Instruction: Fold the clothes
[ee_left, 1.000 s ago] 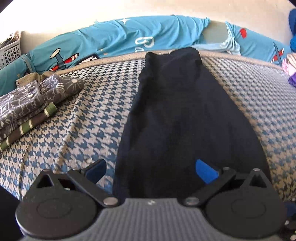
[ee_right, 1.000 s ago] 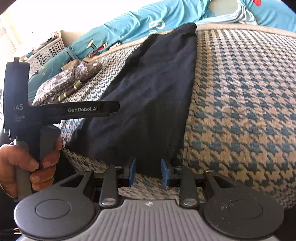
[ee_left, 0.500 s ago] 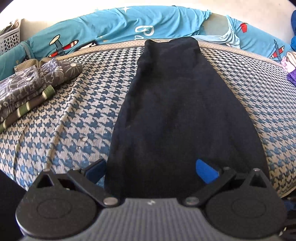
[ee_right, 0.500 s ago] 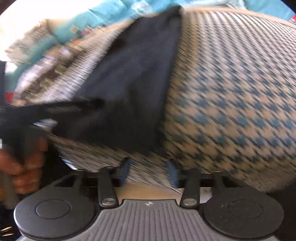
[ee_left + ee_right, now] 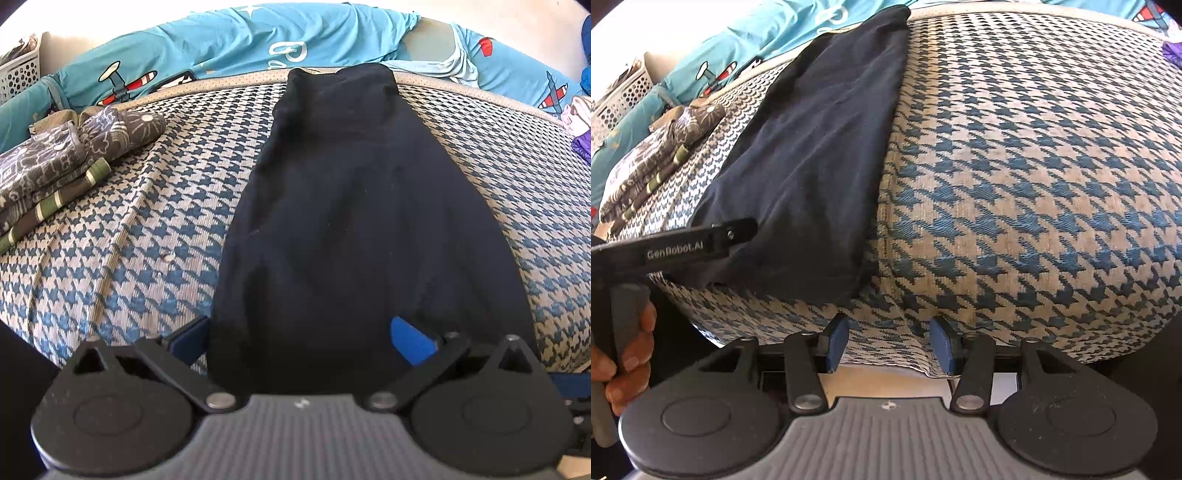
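A long dark navy garment (image 5: 343, 221) lies flat along the houndstooth mattress (image 5: 140, 236), its near end at the front edge. My left gripper (image 5: 300, 338) stands open wide over that near end. The cloth lies between its blue fingers (image 5: 412, 338), and the pads do not press on it. In the right wrist view the garment (image 5: 812, 155) lies left of centre. My right gripper (image 5: 889, 343) hangs just below the garment's near right corner, in front of the mattress (image 5: 1034, 166) edge. Its jaws are opening with nothing between them.
A stack of folded patterned clothes (image 5: 62, 170) sits at the left of the bed. Teal aeroplane-print bedding (image 5: 258, 44) runs along the back, with a white basket (image 5: 18, 70) far left and purple and pink clothes (image 5: 580, 129) far right. A hand (image 5: 628, 354) holds the left tool's handle.
My right gripper's jaws have widened and drawn back from the garment's near corner, which now rests on the mattress edge. The left gripper stays open and tips slightly down over the hem.
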A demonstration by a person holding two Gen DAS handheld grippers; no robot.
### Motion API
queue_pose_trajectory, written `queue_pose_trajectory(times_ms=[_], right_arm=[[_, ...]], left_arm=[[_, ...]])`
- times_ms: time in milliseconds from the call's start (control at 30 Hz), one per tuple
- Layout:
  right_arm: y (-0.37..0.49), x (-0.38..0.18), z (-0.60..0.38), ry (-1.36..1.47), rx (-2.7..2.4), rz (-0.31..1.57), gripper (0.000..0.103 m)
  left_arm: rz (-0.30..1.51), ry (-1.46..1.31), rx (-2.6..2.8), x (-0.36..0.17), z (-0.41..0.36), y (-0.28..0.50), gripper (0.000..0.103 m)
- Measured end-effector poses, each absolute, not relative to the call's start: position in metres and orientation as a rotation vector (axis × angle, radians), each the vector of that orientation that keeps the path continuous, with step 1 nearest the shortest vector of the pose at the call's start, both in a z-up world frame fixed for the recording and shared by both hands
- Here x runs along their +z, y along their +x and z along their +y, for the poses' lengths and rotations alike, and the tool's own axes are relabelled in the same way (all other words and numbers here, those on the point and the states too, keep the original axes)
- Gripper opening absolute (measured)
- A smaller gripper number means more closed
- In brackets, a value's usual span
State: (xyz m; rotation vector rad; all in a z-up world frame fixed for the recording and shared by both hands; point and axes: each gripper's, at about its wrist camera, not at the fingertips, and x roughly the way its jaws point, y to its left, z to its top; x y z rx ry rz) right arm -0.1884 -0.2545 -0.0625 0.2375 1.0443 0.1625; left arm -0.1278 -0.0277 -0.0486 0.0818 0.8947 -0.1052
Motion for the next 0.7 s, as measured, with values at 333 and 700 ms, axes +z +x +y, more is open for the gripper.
queue_pose_trajectory(times_ms=[333, 700], right_arm=[[-0.191, -0.059, -0.258, 0.254, 0.154, 1.028, 0.048], [-0.197, -0.053, -0.262, 0.279, 0.133, 1.005, 0.048]], left_arm=[[0.927, 0.074, -0.093, -0.048, -0.030, -0.133, 0.103], [0.960, 0.057, -0.070, -0.047, -0.032, -0.139, 0.103]])
